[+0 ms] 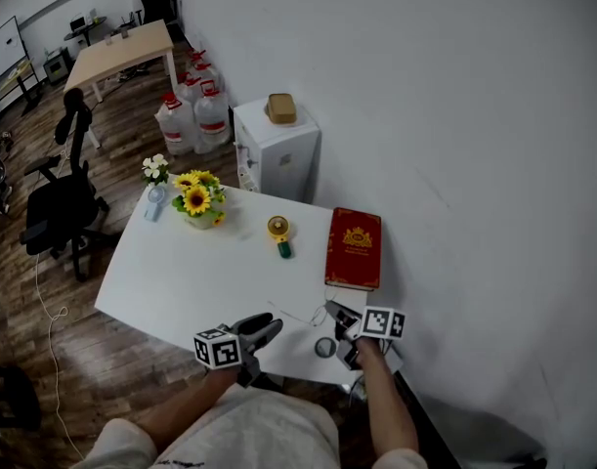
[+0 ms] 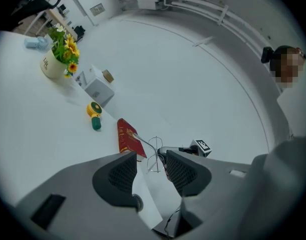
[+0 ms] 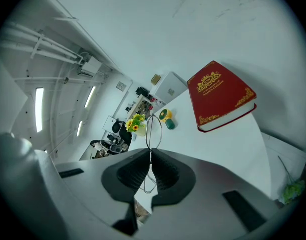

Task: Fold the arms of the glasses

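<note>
The right hand-held gripper [image 3: 150, 151] is closed tight on the thin wire glasses [image 3: 153, 131] above the near edge of the bench [image 1: 181, 272], while the left hand-held gripper [image 2: 150, 155], half open and empty, faces them from the left, nearest to the arm that sticks out sideways.

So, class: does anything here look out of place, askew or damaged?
Nothing stands out: the red book, flower pot and yellow fan sit tidily on the table, and the glasses look intact, clamped in the right gripper.
</note>
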The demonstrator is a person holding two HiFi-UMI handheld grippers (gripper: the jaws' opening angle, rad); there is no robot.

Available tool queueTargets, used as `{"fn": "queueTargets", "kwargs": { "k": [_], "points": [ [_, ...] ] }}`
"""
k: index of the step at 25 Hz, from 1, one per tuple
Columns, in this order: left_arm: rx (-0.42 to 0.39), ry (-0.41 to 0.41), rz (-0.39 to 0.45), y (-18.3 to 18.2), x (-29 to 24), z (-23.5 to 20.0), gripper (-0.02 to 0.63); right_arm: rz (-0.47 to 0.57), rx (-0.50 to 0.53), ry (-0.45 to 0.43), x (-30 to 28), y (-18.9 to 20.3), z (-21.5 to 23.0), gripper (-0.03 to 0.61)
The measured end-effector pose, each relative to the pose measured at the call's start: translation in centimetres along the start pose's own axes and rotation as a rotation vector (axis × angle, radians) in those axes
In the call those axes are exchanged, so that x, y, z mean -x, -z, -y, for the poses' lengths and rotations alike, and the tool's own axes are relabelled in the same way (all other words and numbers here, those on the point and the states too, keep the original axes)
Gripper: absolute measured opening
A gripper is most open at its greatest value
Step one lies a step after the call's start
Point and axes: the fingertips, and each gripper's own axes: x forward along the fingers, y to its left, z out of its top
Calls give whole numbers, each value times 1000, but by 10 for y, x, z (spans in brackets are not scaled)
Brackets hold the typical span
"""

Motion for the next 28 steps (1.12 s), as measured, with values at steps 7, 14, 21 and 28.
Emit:
{"fn": "queueTargets", "kwargs": {
  "k": [7, 14, 21, 28],
  "points": [
    [71, 19, 53, -9, -4, 4, 94, -12, 34, -8, -4, 5, -15, 20],
    [60, 22, 41, -13, -2, 3, 41, -37, 73, -11, -11, 13, -27, 20],
    [35, 31, 13, -18, -5, 5, 28, -95, 166, -17, -24, 31, -41, 18],
    [23, 19, -70, -9, -13, 0, 25, -190, 282, -11, -35, 54, -50, 18]
  ]
}}
